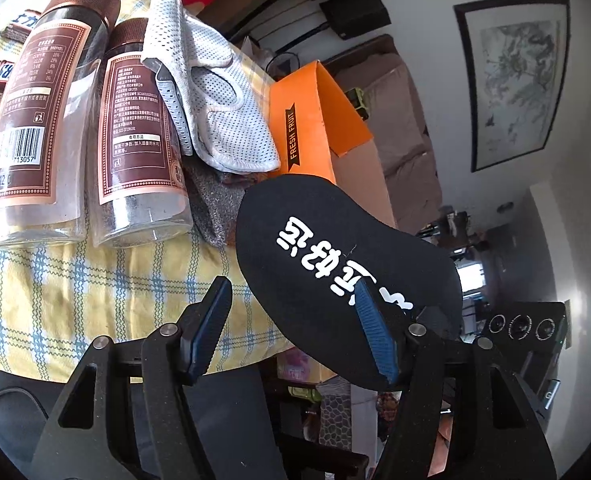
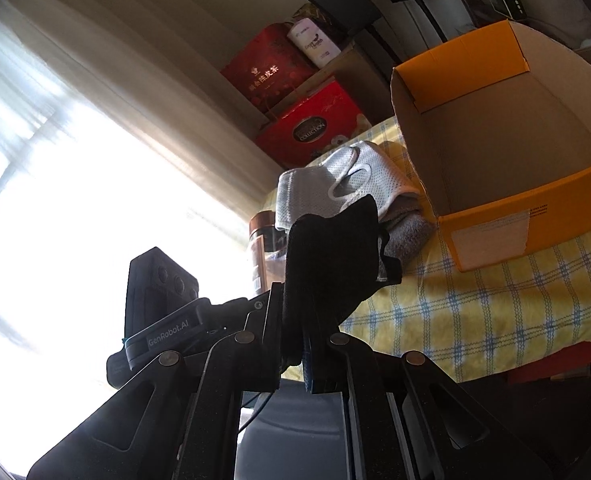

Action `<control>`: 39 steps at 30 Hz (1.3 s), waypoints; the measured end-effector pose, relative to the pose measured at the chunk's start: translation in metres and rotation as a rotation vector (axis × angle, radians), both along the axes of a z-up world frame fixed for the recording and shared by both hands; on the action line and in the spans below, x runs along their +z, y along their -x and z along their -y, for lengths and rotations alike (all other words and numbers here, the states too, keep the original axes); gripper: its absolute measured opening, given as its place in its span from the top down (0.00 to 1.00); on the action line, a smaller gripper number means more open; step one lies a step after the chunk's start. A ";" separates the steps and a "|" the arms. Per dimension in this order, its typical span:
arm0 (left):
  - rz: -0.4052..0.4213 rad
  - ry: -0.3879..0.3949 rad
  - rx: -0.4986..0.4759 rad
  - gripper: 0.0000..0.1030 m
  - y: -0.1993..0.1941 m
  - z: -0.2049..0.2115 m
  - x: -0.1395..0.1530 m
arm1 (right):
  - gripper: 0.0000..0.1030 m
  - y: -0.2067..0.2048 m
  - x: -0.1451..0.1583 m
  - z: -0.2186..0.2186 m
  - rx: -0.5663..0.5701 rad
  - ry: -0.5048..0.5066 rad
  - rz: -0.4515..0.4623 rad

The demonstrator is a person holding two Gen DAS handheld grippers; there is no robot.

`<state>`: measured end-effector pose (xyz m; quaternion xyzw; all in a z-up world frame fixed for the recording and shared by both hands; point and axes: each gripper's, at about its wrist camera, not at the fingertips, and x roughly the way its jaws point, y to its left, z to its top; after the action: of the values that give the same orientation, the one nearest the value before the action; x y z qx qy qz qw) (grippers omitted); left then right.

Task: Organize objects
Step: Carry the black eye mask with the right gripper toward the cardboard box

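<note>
Sorting is mid-transfer: the right gripper is clenched on a black printed cloth item held above the table edge, the left gripper stands released beside it, and the next move appears to call for carrying it into the orange carton.

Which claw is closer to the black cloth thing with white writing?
The right claw: it is shut on the black cloth and holds it up. The left claw is open, with the cloth just behind one finger, not squeezed.
</note>
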<state>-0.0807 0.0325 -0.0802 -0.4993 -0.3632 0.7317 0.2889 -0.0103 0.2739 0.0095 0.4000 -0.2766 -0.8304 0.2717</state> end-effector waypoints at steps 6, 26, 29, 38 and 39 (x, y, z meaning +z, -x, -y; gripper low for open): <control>-0.053 0.000 -0.016 0.42 0.007 -0.010 0.027 | 0.94 0.008 0.021 -0.014 -0.035 0.015 -0.046; -0.045 -0.053 -0.055 0.24 0.031 -0.026 0.002 | 0.94 0.021 0.028 -0.054 -0.060 0.045 0.003; -0.044 -0.095 -0.056 0.24 0.031 -0.022 -0.002 | 0.94 0.021 0.039 -0.058 -0.047 0.068 -0.009; -0.092 -0.211 -0.056 0.12 0.036 -0.009 -0.011 | 0.94 0.021 0.047 -0.077 0.022 0.218 0.044; -0.091 -0.220 -0.060 0.12 0.036 -0.009 -0.013 | 0.94 0.022 0.047 -0.078 0.022 0.225 0.046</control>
<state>-0.1166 0.0418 -0.0932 -0.4414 -0.4126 0.7005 0.3797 -0.0319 0.3519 0.0565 0.3891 -0.3699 -0.7816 0.3177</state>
